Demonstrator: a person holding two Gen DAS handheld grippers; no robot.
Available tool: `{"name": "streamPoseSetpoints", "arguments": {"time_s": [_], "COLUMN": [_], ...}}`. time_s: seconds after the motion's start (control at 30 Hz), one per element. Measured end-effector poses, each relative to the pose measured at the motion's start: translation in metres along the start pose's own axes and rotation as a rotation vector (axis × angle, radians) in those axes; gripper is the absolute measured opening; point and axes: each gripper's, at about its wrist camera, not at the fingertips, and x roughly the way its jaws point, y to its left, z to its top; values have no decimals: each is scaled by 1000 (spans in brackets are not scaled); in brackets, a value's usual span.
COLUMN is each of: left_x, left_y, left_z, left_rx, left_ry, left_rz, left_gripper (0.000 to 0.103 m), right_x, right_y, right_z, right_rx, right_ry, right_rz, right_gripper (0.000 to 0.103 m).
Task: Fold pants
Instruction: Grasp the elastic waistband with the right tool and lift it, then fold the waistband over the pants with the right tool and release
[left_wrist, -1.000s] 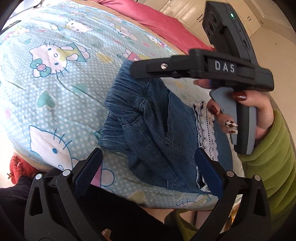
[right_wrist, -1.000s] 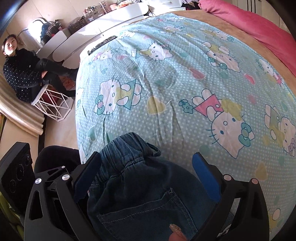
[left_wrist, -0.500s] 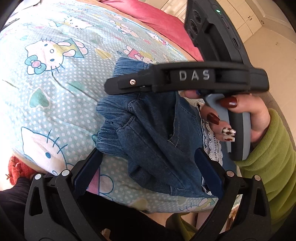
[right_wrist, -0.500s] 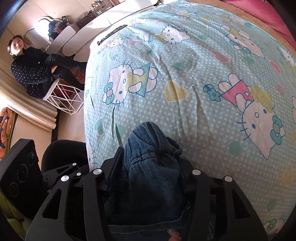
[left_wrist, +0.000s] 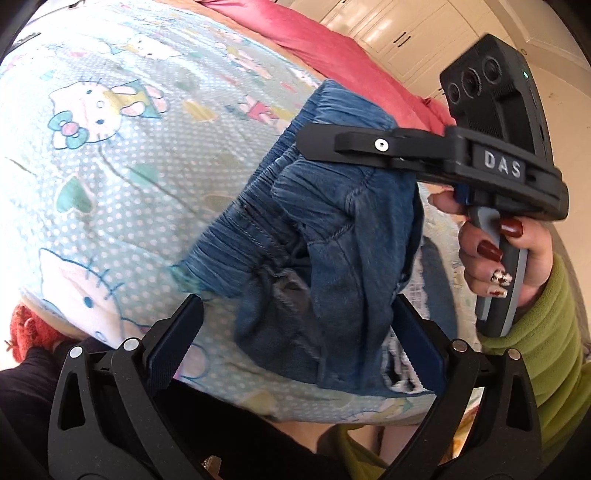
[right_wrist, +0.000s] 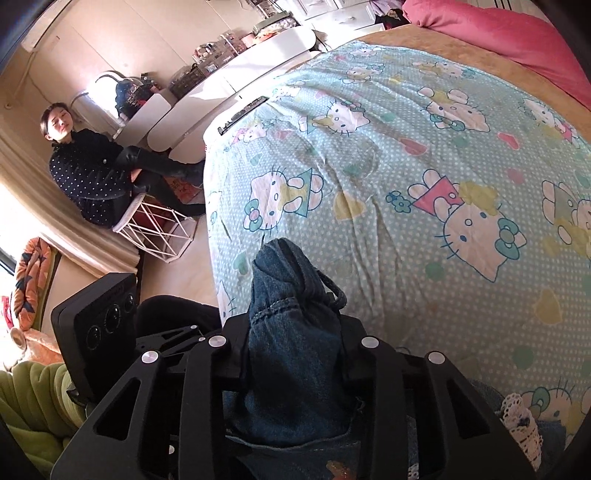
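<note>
Pants: small blue denim pants (left_wrist: 332, 236) bunched on the near edge of the cartoon-cat bedsheet (left_wrist: 122, 177).
Right tool (right_wrist: 295, 332): closing, pinching the gathered waistband, lifting it.
Left tool (left_wrist: 295, 332): spread wide, holding nothing, near the pants.

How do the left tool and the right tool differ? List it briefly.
The left tool stands wide open; the right tool is closing on bunched cloth. The left tool holds nothing, though the blue denim pants lie between its fingers; the right tool lifts them. Both are black and point down at the bed.
</note>
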Motion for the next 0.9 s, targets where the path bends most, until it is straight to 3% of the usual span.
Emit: {"name": "streamPoseSetpoints", "arguments": {"time_s": [0.17, 0.43, 0.63, 0.8, 0.9], "left_x": [2, 11, 27, 32, 33], "left_y": [-25, -44, -59, -82, -102], "left_z": [1, 9, 13, 11, 5], "left_rx": [48, 14, 11, 77, 145], "left_ry": [3, -3, 11, 8, 25], "left_rz": [-31, -53, -158, -200, -230], "left_gripper": [93, 93, 93, 93, 93], "right_x": [-26, -67, -91, -109, -125], "right_y": [3, -8, -19, -34, -47], "right_z": [-8, -26, -40, -57, -76], "right_rx": [2, 19, 31, 62, 105], "right_ry": [-47, -111, -158, -203, -236], "right_rz": [0, 5, 24, 39, 34], "right_gripper": [31, 31, 31, 40, 56]}}
